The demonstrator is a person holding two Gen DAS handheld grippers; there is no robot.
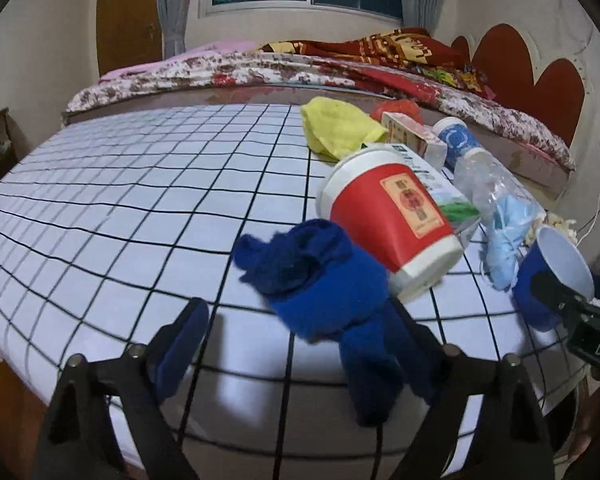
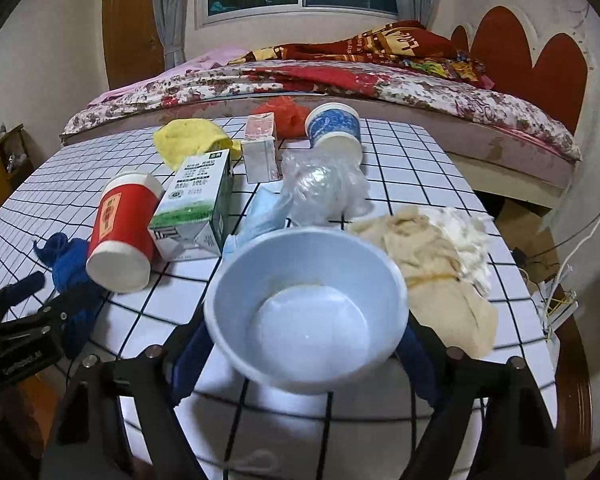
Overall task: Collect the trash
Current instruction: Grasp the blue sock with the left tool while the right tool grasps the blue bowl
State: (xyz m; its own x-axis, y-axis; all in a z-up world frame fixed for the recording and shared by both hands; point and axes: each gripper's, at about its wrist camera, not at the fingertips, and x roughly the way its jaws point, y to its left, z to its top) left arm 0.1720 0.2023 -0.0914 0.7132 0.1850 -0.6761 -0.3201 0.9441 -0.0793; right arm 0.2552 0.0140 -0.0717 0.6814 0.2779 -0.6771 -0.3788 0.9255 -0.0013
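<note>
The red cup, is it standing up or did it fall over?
Fallen over. The red cup lies on its side on the checked table, against the milk carton.

I see a table (image 2: 420, 168) in a white, black-gridded cloth carrying a red cup (image 2: 120, 232) on its side, milk carton (image 2: 196, 208), yellow cloth (image 2: 188, 140), beige rag (image 2: 440, 268), and possibly crumpled plastic (image 2: 328, 188).

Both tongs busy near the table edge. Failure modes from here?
1. The right tongs pinch the blue cup by its thin wall; it may crush or slip.
2. The blue cloth hangs off one finger of the left tongs; the open jaws may drop it.
3. The red cup lies tipped beside it and may roll.
</note>
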